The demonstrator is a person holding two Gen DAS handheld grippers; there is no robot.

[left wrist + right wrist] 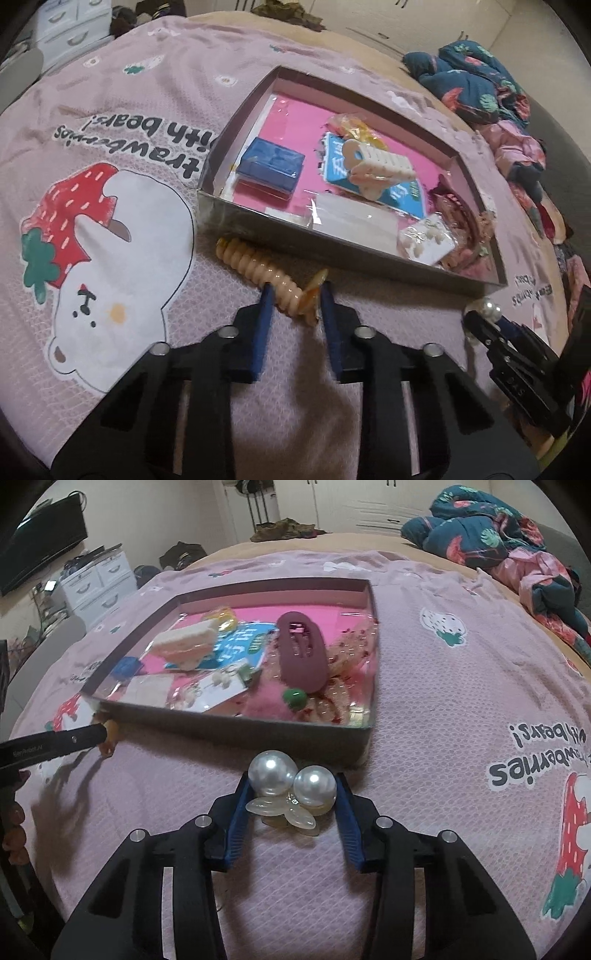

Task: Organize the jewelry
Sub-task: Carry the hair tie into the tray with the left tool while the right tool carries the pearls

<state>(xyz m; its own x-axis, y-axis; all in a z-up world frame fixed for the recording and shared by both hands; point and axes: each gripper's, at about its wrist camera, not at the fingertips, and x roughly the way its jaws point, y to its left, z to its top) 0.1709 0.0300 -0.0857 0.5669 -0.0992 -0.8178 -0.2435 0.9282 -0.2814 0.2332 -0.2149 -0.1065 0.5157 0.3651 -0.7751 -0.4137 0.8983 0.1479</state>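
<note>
Both tools [295,295] [291,794] grasp pieces at six o'clock.
We pinch peach spiral hair clip [266,275], pearl cluster clip [291,794]; shallow cardboard box [236,727] at twelve awaits both.

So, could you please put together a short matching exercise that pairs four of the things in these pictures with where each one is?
Things:
1. peach spiral hair clip
2. white pearl hair clip with pale petals
3. dark maroon oval snap clip
4. small blue plastic box

Places:
A. inside the shallow cardboard tray, at its left end
B. on the bedspread between the left gripper fingers
C. inside the tray, towards its right end
D. on the bedspread between the right gripper fingers

Pairs: 1-B, 2-D, 3-C, 4-A
</note>
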